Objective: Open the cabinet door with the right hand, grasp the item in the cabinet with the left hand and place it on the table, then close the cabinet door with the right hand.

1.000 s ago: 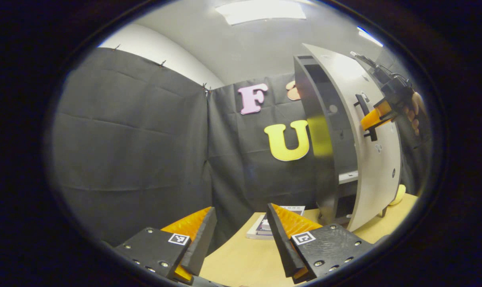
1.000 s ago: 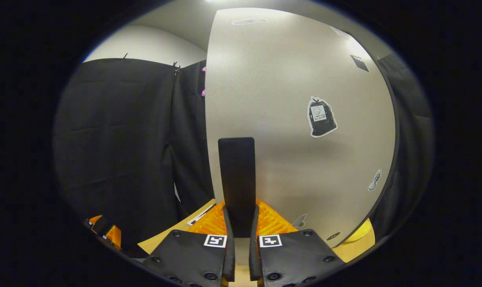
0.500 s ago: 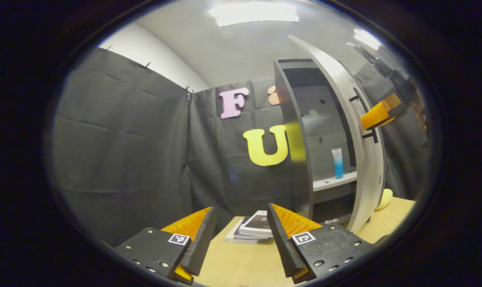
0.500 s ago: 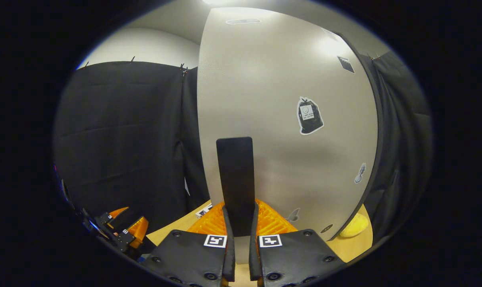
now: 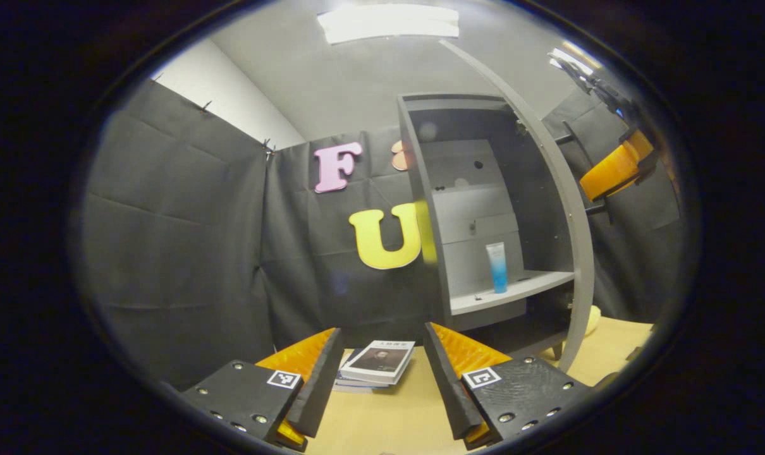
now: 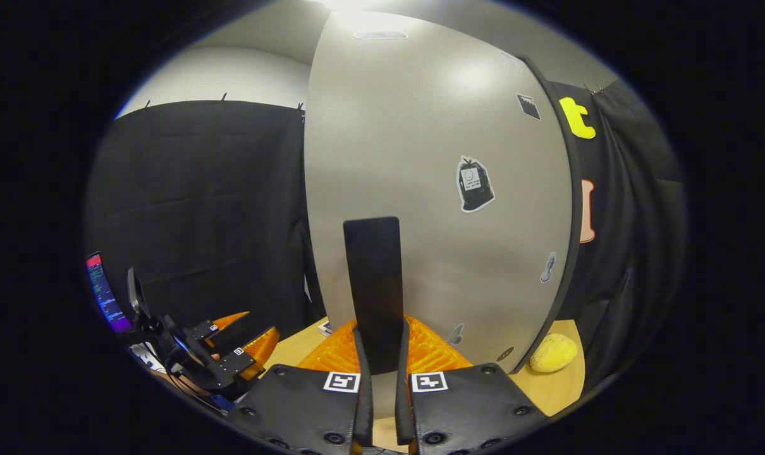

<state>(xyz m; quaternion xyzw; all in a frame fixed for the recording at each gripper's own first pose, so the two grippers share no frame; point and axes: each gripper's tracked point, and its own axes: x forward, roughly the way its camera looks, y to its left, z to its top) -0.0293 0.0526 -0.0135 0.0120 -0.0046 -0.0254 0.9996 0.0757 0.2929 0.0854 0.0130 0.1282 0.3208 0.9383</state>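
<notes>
In the left gripper view the grey cabinet (image 5: 477,208) stands open on the table. A small blue-and-white tube (image 5: 497,267) stands upright on its shelf (image 5: 515,292). The door (image 5: 572,208) is swung out to the right and seen nearly edge-on. My right gripper (image 5: 613,174) is at the door's handle, far right. My left gripper (image 5: 382,366) is open and holds nothing, low and in front of the cabinet. In the right gripper view my right gripper (image 6: 379,354) is shut on the black door handle (image 6: 373,284). The door's grey outer face (image 6: 420,189) rises behind it, and the left gripper (image 6: 231,354) shows at lower left.
A small stack of books (image 5: 379,363) lies on the wooden table (image 5: 395,417) in front of the cabinet. A yellow sponge-like lump (image 6: 552,352) sits on the table beside the door's foot. A lit screen (image 6: 104,294) glows at the far left.
The right gripper has pulled the door wider, from partly open to fully swung out. The shelf and the tube have come into sight. The left gripper has stayed open.
</notes>
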